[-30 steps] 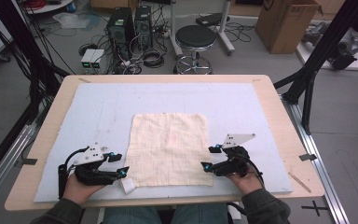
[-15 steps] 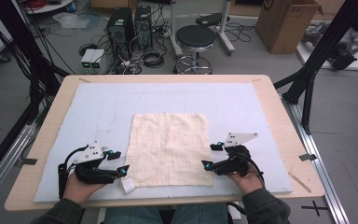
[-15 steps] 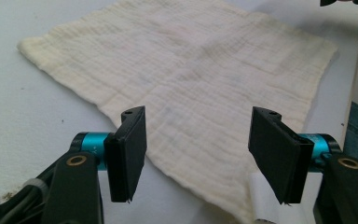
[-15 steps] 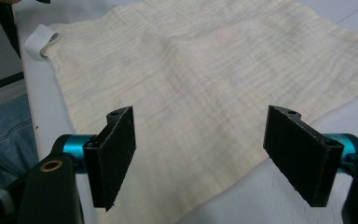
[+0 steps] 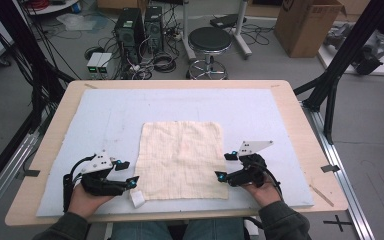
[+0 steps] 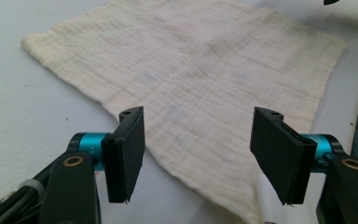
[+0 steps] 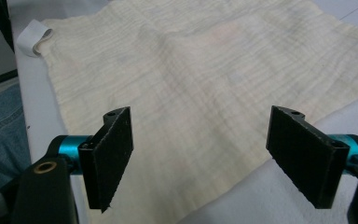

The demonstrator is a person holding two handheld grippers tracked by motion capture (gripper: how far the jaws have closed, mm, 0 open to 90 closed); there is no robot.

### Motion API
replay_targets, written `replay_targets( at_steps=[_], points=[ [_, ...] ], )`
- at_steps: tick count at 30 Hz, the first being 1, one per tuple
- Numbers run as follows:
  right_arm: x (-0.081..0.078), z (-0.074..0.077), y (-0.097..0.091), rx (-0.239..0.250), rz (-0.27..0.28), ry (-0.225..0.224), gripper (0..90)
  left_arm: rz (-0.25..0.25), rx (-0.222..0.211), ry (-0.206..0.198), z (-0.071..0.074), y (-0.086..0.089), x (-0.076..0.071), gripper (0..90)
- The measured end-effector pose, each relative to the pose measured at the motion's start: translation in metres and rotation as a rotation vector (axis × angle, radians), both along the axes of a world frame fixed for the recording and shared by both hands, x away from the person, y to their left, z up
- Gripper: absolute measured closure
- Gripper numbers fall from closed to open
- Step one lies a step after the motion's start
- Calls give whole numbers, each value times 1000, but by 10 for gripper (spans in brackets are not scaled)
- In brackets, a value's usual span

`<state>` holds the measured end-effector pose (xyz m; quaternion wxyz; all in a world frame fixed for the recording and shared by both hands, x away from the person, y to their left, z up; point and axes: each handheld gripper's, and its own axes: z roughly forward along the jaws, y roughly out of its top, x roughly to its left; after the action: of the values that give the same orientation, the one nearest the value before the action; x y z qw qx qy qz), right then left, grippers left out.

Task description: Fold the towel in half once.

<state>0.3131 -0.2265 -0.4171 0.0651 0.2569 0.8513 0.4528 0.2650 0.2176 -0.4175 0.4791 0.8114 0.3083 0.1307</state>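
Currently, a cream square muslin cloth (image 5: 181, 159) lies flat at table centre, left gripper (image 5: 125, 174) at its eight o'clock and right gripper (image 5: 226, 167) at four, jaws just widened, empty; judged pre-grasp: next, pinch the near corners.

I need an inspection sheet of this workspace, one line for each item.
Surface: pale blue mat on wooden table.
Job's things: cream cloth lies flat, white tag at near left corner.
Clutter: nothing seen.
Grippers: left gripper and right gripper open, jaws just widened, flanking the cloth, nothing between the pads.
Cables: black cable loops from left gripper.
Surroundings: stool, computer towers, cardboard box.
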Motion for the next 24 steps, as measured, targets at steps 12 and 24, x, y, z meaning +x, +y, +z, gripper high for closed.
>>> replay_targets(
  at_steps=[12, 24],
  points=[
    [16, 0, -2, 5, -19, 20, 165, 8, -18, 14, 7, 1, 10, 361],
    [28, 10, -4, 7, -48, 4, 124, 42, -30, 28, 16, 6, 22, 318]
  ],
)
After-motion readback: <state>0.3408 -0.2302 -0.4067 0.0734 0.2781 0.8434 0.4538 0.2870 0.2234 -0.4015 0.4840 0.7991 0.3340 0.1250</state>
